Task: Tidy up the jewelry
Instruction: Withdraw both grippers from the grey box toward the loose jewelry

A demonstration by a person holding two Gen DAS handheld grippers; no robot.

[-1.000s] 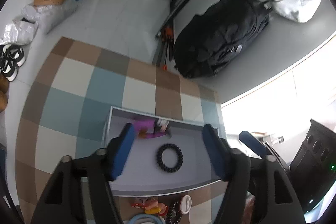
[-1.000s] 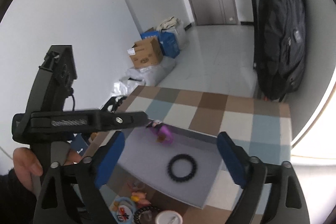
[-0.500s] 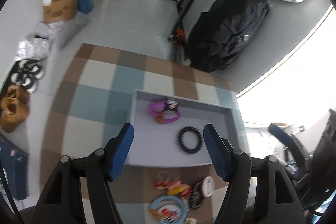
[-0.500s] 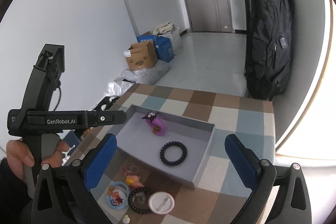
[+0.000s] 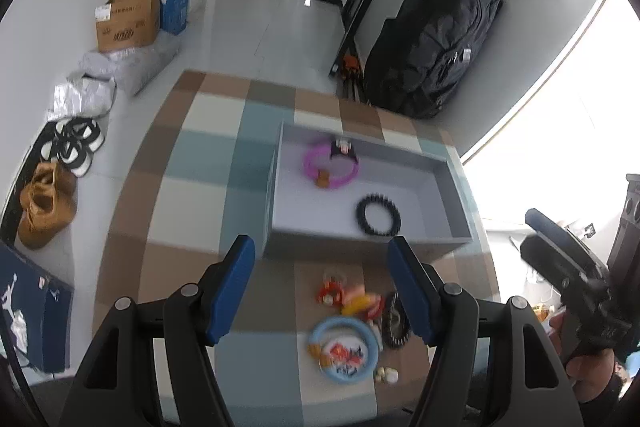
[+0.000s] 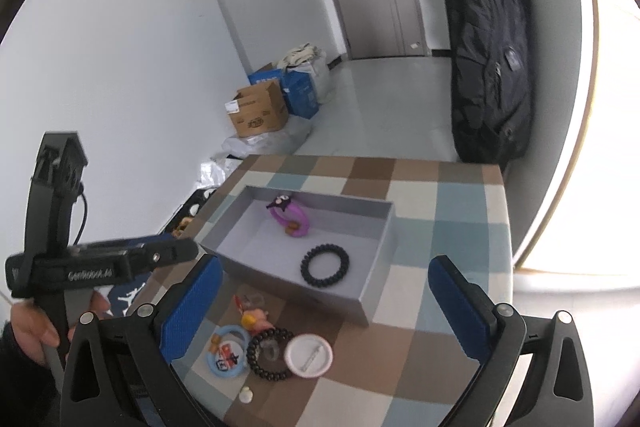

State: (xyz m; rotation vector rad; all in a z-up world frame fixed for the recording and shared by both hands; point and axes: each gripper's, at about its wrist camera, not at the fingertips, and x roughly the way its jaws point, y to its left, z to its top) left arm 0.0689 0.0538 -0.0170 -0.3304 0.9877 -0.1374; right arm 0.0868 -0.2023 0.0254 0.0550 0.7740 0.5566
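A grey tray (image 5: 456, 187) (image 6: 380, 251) sits on the checkered table. In it lie a purple bracelet (image 5: 330, 166) (image 6: 294, 217) and a black coil hair tie (image 5: 378, 215) (image 6: 325, 264). In front of the tray lies a pile: a light blue ring (image 5: 343, 349) (image 6: 227, 350), a black bead bracelet (image 5: 395, 321) (image 6: 269, 354), a white round badge (image 6: 309, 354), and red and yellow charms (image 5: 346, 295) (image 6: 252, 315). My left gripper (image 5: 322, 291) is open and empty above the pile. My right gripper (image 6: 320, 303) is open and empty, high above the table.
A black backpack (image 5: 436, 43) (image 6: 490, 67) hangs at the wall beyond the table. Cardboard boxes (image 5: 128, 21) (image 6: 260, 111), bags and shoes (image 5: 74, 145) lie on the floor at the left. The table's edge (image 6: 506, 227) runs along the right.
Both grippers have pulled back and up from the tray. The pile of jewelry in front of the tray has come fully into view. Both stay open and empty.
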